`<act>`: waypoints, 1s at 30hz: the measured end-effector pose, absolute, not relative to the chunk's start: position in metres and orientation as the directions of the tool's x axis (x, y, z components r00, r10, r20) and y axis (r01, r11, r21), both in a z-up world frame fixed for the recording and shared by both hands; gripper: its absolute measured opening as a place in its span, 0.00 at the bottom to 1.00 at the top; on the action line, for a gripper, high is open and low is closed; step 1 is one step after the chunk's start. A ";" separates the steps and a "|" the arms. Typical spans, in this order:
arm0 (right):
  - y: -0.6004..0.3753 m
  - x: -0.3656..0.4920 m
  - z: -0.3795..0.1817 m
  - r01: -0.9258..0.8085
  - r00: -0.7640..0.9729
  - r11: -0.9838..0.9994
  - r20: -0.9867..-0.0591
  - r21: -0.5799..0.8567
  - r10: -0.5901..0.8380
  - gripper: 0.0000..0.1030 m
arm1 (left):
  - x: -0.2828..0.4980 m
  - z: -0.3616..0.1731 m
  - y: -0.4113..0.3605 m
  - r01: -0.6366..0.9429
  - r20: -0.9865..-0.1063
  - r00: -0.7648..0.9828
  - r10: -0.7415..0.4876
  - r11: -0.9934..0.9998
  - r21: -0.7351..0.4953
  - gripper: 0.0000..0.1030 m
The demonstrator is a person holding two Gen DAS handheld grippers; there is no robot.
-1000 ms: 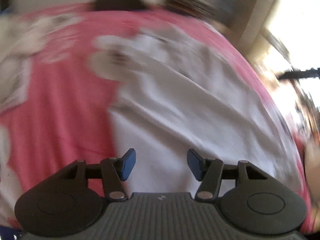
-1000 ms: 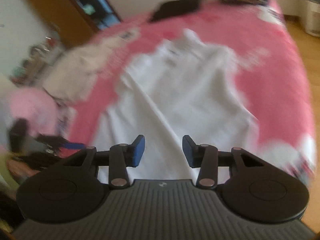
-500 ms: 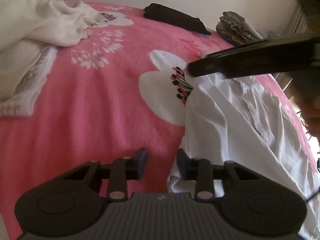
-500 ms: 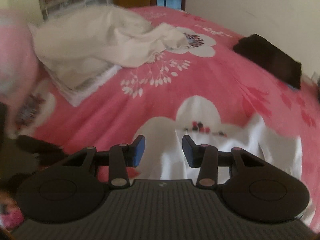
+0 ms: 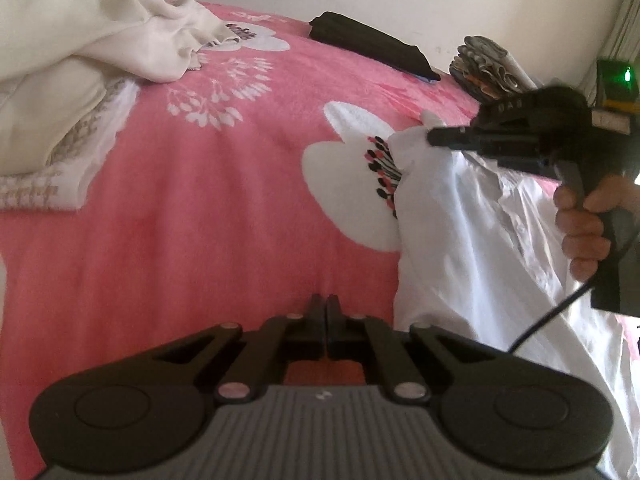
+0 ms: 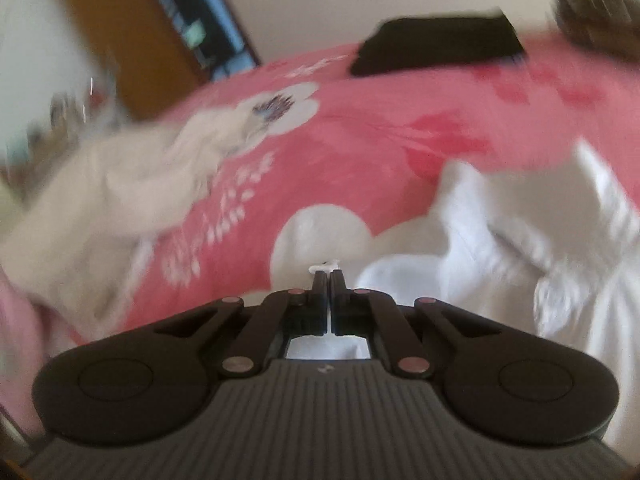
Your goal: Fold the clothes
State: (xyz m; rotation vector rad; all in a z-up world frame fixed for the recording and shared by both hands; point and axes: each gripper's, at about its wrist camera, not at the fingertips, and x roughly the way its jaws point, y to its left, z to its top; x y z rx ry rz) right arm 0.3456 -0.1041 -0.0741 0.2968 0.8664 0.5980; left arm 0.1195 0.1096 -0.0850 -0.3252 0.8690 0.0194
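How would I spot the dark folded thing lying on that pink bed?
Start with the pink floral blanket that covers the bed and follow it to its far edge by the pale wall. There lies a flat black folded garment, apart from the rumpled cream clothes and the white shirt. It is the only black cloth there.

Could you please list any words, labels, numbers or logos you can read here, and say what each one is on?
No text can be read for certain.
Raised letters on the right gripper: too blurred to read.
Pale label under the black box with the green light: too blurred.
Small white mark on the left gripper: a logo, no letters.
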 end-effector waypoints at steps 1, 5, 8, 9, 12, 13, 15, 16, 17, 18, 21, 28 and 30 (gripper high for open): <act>-0.107 0.347 -0.077 -0.362 0.496 0.794 -0.620 0.488 0.608 0.00 | 0.119 -0.085 0.110 -0.148 -0.752 0.648 -0.117 0.950 -0.276 0.01; -0.120 0.345 -0.075 -0.351 0.479 0.746 -0.575 0.567 0.663 0.03 | 0.119 -0.082 0.122 -0.146 -0.730 0.653 -0.202 0.912 -0.383 0.11; -0.114 0.343 -0.063 -0.398 0.464 0.738 -0.574 0.545 0.674 0.05 | 0.114 -0.077 0.128 -0.119 -0.686 0.681 -0.257 0.885 -0.450 0.44; -0.112 0.342 -0.059 -0.414 0.459 0.736 -0.575 0.536 0.677 0.06 | 0.114 -0.076 0.125 -0.092 -0.686 0.678 -0.264 0.895 -0.435 0.46; -0.101 0.340 -0.046 -0.468 0.458 0.741 -0.585 0.481 0.669 0.24 | 0.116 -0.073 0.114 -0.011 -0.689 0.667 -0.283 0.921 -0.389 0.49; -0.095 0.340 -0.043 -0.487 0.467 0.748 -0.590 0.450 0.659 0.25 | 0.116 -0.072 0.111 0.017 -0.690 0.664 -0.290 0.927 -0.373 0.47; -0.085 0.340 -0.038 -0.506 0.478 0.758 -0.597 0.413 0.644 0.26 | 0.117 -0.075 0.100 0.039 -0.704 0.656 -0.272 0.944 -0.327 0.40; -0.081 0.340 -0.037 -0.517 0.480 0.756 -0.595 0.401 0.644 0.26 | 0.118 -0.078 0.095 0.040 -0.714 0.652 -0.254 0.953 -0.301 0.31; -0.077 0.340 -0.036 -0.528 0.482 0.754 -0.593 0.391 0.645 0.26 | 0.119 -0.080 0.091 0.030 -0.728 0.646 -0.230 0.961 -0.276 0.24; -0.075 0.339 -0.034 -0.537 0.488 0.754 -0.589 0.379 0.644 0.26 | 0.120 -0.083 0.088 0.016 -0.743 0.638 -0.203 0.968 -0.251 0.17; -0.076 0.334 -0.029 -0.567 0.465 0.719 -0.564 0.402 0.682 0.22 | 0.119 -0.084 0.085 -0.020 -0.753 0.638 -0.163 0.973 -0.228 0.12; -0.064 0.339 -0.075 -0.533 0.358 0.740 -0.683 0.410 0.637 0.19 | 0.113 -0.081 0.082 -0.019 -0.758 0.636 -0.141 0.980 -0.198 0.16; -0.061 0.348 -0.090 -0.487 0.370 0.789 -0.730 0.375 0.575 0.17 | 0.111 -0.079 0.082 -0.019 -0.754 0.639 -0.151 0.977 -0.212 0.25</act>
